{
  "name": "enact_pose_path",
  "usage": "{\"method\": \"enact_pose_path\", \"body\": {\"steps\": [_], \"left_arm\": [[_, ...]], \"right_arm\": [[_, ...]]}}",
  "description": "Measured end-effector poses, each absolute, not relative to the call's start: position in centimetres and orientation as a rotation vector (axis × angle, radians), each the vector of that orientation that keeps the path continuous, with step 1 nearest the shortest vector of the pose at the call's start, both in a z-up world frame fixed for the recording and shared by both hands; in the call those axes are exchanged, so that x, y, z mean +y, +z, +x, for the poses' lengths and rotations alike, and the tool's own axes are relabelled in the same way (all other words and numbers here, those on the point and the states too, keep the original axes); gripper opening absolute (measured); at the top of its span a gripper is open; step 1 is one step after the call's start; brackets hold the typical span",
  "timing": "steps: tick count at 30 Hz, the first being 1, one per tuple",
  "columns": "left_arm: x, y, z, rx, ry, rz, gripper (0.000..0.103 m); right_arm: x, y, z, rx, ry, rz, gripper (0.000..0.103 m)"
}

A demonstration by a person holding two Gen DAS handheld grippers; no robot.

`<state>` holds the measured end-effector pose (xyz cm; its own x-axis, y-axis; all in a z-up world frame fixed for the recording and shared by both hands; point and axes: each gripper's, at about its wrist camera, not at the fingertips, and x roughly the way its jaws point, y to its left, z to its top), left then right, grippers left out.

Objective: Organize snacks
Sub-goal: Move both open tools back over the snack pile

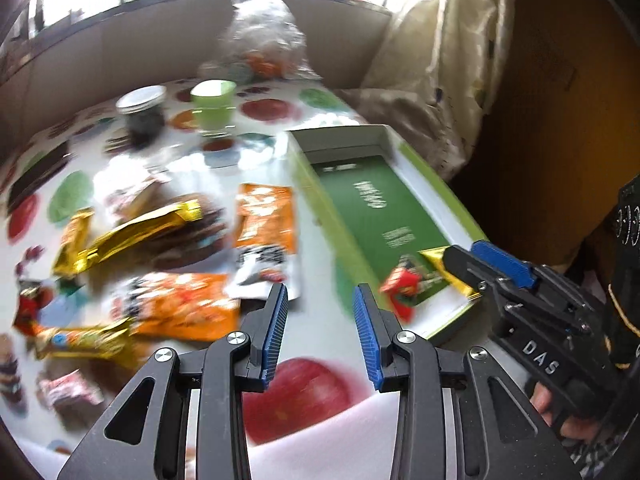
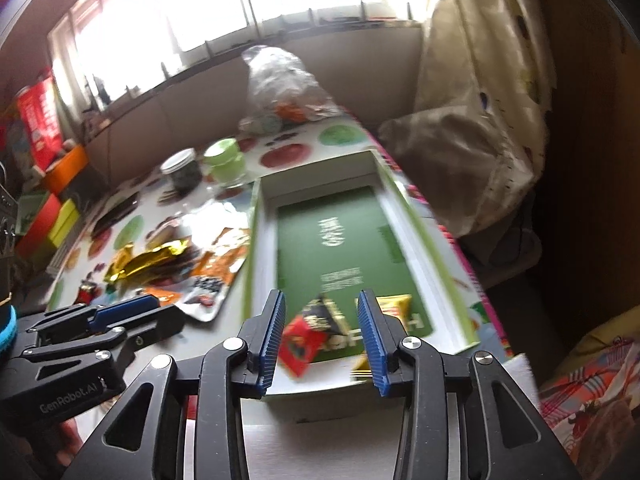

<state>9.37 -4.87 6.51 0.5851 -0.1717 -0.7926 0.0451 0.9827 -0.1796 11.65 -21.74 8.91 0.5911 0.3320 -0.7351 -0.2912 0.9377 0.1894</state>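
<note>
A green box [image 1: 384, 216] [image 2: 340, 248] lies open on the table's right side. A red and gold snack packet [image 1: 404, 280] [image 2: 304, 340] lies in its near end. My right gripper [image 2: 320, 332] [image 1: 486, 264] is open just above that packet, at the box's near end. My left gripper [image 1: 320, 328] [image 2: 132, 312] is open and empty over the table, left of the box. Loose snacks lie left of the box: orange packets [image 1: 264, 220] [image 1: 180, 304], gold wrapped bars [image 1: 132, 236] [image 2: 148, 260] and a dark packet [image 1: 192, 236].
A dark jar [image 1: 142, 114] [image 2: 184, 174] and a green cup [image 1: 212, 106] [image 2: 226, 162] stand at the back of the fruit-print tablecloth [image 1: 304, 392]. A clear plastic bag [image 1: 264, 36] [image 2: 280, 84] sits behind them. A cream curtain [image 2: 480, 120] hangs at the right.
</note>
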Motion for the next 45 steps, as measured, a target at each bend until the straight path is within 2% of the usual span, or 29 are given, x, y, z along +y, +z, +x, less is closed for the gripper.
{"method": "enact_pose_path", "body": {"steps": [27, 45], "left_arm": [[12.5, 4.0, 1.3, 0.937, 0.189, -0.275, 0.036], [17.2, 2.4, -0.2, 0.966, 0.230, -0.313, 0.036]], "right_arm": [[-2.9, 7.6, 9.9, 0.889, 0.813, -0.250, 0.045], [6.5, 4.0, 8.9, 0.955, 1.011, -0.461, 0.048]]}}
